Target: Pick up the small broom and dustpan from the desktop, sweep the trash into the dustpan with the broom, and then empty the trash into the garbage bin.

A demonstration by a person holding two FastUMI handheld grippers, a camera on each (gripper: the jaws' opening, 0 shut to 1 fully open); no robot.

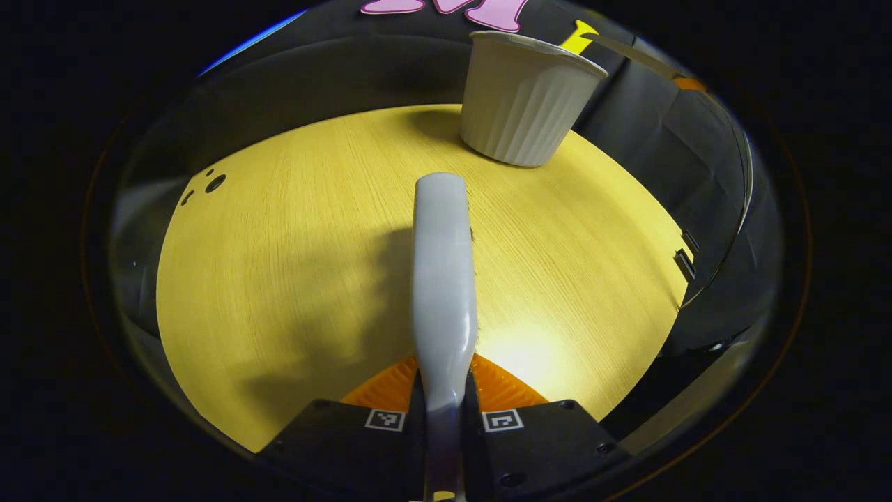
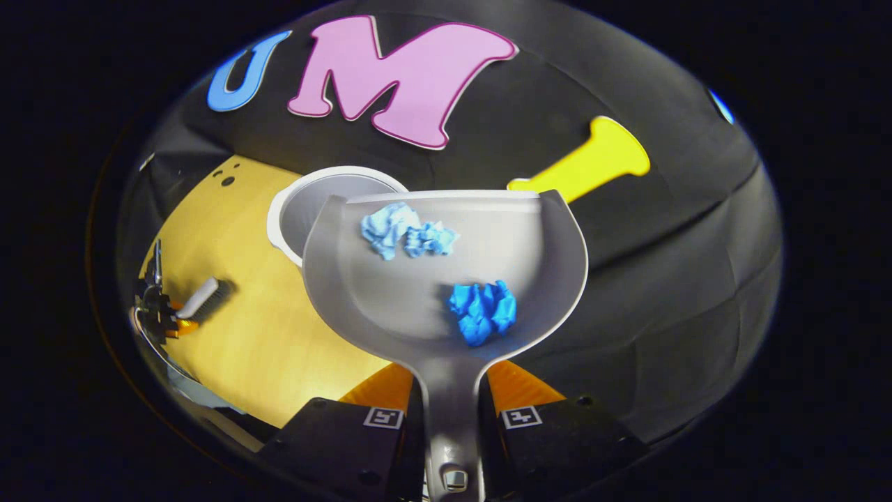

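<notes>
The table (image 1: 293,279) is yellow with a fine wood grain. The bin (image 1: 523,104) is white with vertical ribs on its wall. The broom (image 1: 442,279) has a pale grey handle. The dustpan (image 2: 418,314) is grey. In it lie a light blue paper ball (image 2: 404,230) and a deep blue paper ball (image 2: 482,312).

- A round, pale yellow wood-grain table (image 1: 293,279), lit brightly near its front edge.
- A white ribbed garbage bin (image 1: 523,104) stands upright on the table's far side, open at the top.
</notes>
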